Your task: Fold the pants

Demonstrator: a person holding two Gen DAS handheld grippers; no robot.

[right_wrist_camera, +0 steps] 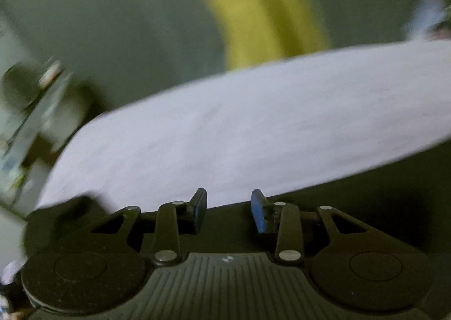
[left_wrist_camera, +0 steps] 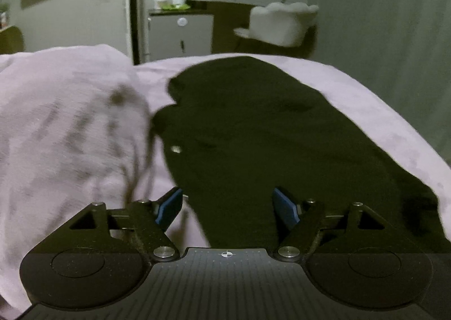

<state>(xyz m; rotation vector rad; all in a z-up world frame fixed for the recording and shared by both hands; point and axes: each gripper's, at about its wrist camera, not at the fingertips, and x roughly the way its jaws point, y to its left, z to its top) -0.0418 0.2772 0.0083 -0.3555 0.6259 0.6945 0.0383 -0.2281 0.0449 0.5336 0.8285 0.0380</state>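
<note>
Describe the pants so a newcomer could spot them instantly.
Find the bed under its pale lilac sheet. Spread flat across its middle lie the pants. They are the only black thing there, with a small silver button near their left edge.

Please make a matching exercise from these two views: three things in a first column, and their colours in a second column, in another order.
Things:
1. pants
2. bed cover
3. curtain

Colours:
a. yellow
b. black
c. pale purple

Pairs: 1-b, 2-c, 3-a
</note>
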